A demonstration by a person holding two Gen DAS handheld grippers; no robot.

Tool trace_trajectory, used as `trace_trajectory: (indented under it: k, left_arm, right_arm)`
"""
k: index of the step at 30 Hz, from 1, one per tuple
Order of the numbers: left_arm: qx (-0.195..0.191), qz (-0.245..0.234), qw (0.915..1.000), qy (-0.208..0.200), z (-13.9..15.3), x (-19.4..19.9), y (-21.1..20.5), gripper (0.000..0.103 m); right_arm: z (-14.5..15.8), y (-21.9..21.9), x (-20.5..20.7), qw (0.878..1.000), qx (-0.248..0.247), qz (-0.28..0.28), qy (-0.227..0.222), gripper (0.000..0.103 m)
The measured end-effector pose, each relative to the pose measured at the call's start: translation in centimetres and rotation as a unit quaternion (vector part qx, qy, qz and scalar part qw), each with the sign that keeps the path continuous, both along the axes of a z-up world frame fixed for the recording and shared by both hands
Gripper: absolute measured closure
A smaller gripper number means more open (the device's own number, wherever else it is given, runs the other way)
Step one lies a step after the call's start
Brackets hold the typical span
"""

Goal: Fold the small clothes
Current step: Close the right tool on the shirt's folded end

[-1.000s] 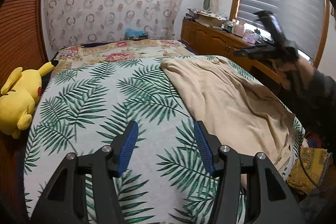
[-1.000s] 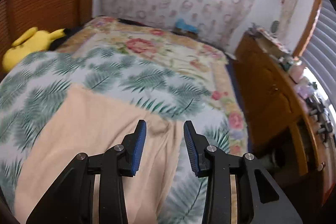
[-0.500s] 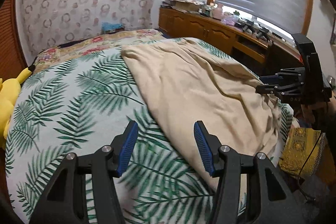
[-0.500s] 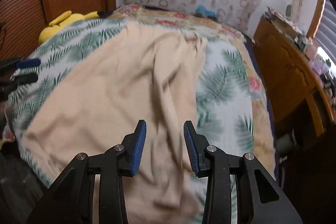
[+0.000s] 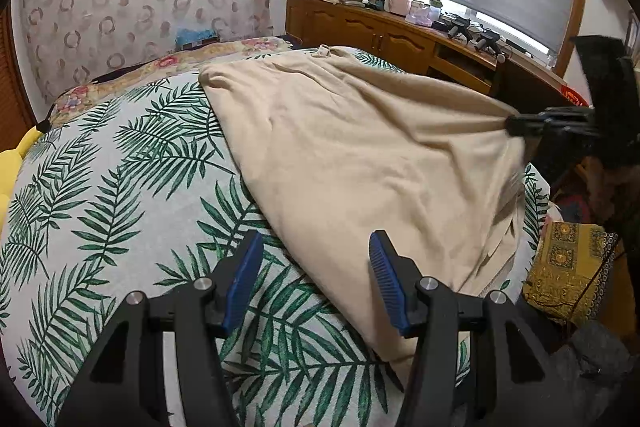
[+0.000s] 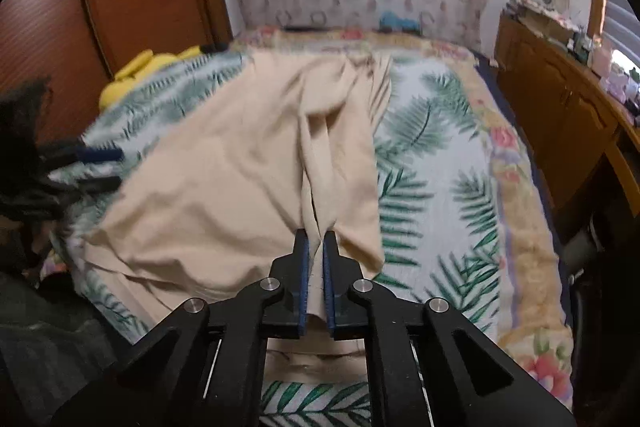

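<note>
A beige garment (image 5: 360, 155) lies spread across the palm-leaf bedspread (image 5: 120, 195). My right gripper (image 6: 315, 247) is shut on a bunched fold of the beige garment (image 6: 248, 179) at its near edge, and cloth runs up between the blue pads. From the left wrist view the right gripper (image 5: 520, 125) pinches the garment's right corner. My left gripper (image 5: 316, 267) is open just above the garment's lower left edge, with nothing pressed between its fingers. It shows at the left edge of the right wrist view as the left gripper (image 6: 100, 167), next to the cloth.
A yellow plush toy (image 6: 136, 75) lies at the bed's far left by the wooden wall. A wooden sideboard (image 5: 380, 35) with clutter runs under the window blinds. A yellow patterned cushion (image 5: 568, 267) sits off the bed's right side.
My right gripper has moved down to the garment's near edge and shut on a fold of it. My left gripper has swung over toward the garment's lower edge, still open.
</note>
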State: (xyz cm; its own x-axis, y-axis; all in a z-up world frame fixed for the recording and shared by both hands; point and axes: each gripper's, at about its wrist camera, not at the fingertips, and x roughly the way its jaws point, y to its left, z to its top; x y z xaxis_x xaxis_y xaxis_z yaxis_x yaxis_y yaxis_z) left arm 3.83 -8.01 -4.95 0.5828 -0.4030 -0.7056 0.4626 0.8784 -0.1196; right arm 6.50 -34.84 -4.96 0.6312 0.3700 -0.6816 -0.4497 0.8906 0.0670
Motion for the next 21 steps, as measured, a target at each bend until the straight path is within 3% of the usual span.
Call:
trace_trajectory:
  k: [4,6,10,18,21]
  left_arm:
    - [-0.002,-0.003,1.0,0.007,-0.3,-0.2,-0.1,0.049]
    - [-0.001,-0.006,0.9999,0.012,-0.5,-0.3,-0.2,0.049]
    - [0.0,-0.007,0.9998,0.017,-0.6,-0.7,-0.3,0.049]
    - [-0.011,-0.022,0.9992,0.032,-0.7,-2.0,-0.5,0.049]
    - [-0.014,-0.029,0.9986,0.043,-1.0,-2.2,-0.6,0.049]
  right_arm:
    - [0.8,-1.8,-1.2,1.0,-0.002,-0.022,0.008,0.101]
    - [-0.5,-2.0,-1.1,0.999,-0.007,-0.018,0.035,0.101]
    - [-2.1,-1.0,-1.6,0.998,-0.043,-0.023,0.041,0.099]
    - [-1.8,-1.3,-1.5,0.997,-0.057,-0.049,0.013,0.083]
    - [-2.3,-1.2,-1.4,0.997,-0.061,-0.051,0.012,0.07]
